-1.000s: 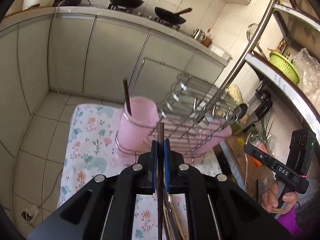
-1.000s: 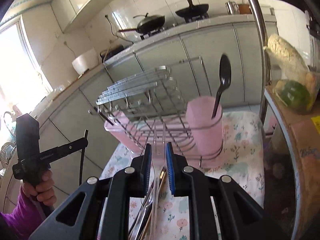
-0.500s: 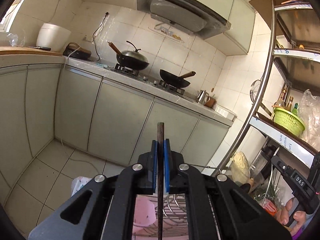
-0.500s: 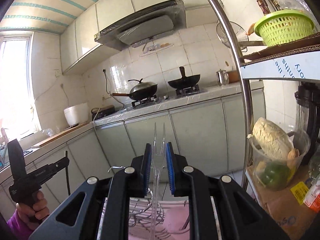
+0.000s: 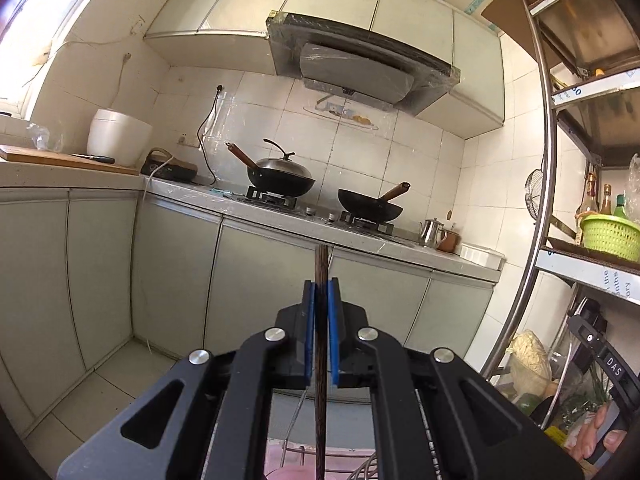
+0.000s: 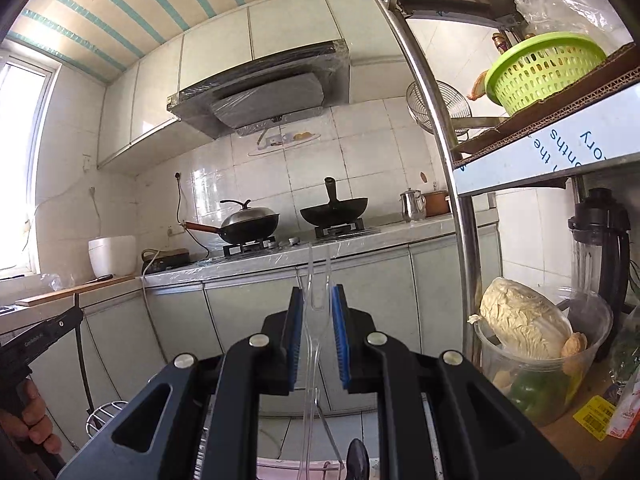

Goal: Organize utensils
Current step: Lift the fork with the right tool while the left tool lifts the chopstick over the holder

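Your left tongs [image 5: 320,292] are clamped tight on a dark wooden chopstick [image 5: 320,380], which stands upright between the blue pads [image 5: 308,332] w/ its tip poking above them, raised in front of the cabinets below the stove. Your right tongs [image 6: 318,300] are closed partway around a clear plastic fork [image 6: 314,344], prongs up; can't tell how firmly the pads touch it. Pink rack [image 6: 312,470] & a black spoon [image 6: 357,458] sit at the right view's bottom edge.

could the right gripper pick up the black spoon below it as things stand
Probably not yet. The right gripper is shut on a clear plastic fork, so its jaws are occupied. The black spoon shows only at the frame's bottom edge, behind the fingertips, with the gripper aimed at the kitchen counter.
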Available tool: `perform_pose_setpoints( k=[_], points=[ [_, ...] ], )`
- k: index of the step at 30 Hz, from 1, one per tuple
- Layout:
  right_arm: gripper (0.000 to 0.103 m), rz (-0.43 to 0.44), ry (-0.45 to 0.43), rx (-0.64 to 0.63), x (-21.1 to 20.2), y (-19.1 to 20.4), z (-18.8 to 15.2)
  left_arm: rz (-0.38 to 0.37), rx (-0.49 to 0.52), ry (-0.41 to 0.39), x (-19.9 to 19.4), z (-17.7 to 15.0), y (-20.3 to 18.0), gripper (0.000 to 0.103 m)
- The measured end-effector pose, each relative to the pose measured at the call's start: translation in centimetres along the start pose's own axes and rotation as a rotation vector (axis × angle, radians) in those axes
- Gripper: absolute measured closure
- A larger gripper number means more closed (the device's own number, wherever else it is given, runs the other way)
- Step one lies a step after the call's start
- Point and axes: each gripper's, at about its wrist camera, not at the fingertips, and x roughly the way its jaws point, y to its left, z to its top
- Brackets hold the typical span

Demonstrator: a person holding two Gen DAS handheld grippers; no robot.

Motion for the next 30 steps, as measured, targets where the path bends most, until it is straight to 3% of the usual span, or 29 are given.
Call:
perform_pose_setpoints(
  k=[4,10,17,22,30],
  points=[
    [0.089,0.005,0.012,-0.003,-0.5,-0.2,-1.2,0.018,0.053,-0.016,0.1,-1.7,-0.4,0.098],
    [0.089,0.011,0.053,0.022,-3.3,-0.4,-2.8,0.001,0.059,0.023,-2.0,-4.0,0.3,0.098],
    [0.089,0.009,0.186,0.11,-5.3,-1.0,-5.6,0.002,-0.005,0.097,-5.3,-6.4,2.1,0.098],
    [0.089,0.001,0.297,0.161,-4.2,-1.7,-7.2,0.006,-0.064,0.172,-5.1,-7.2,3.8,0.098],
    [0.089,0.043,0.431,0.246,0.1,-3.6,-7.1,-0.004,-0.139,0.271,-2.0,-7.5,6.1,0.097]
  ],
)
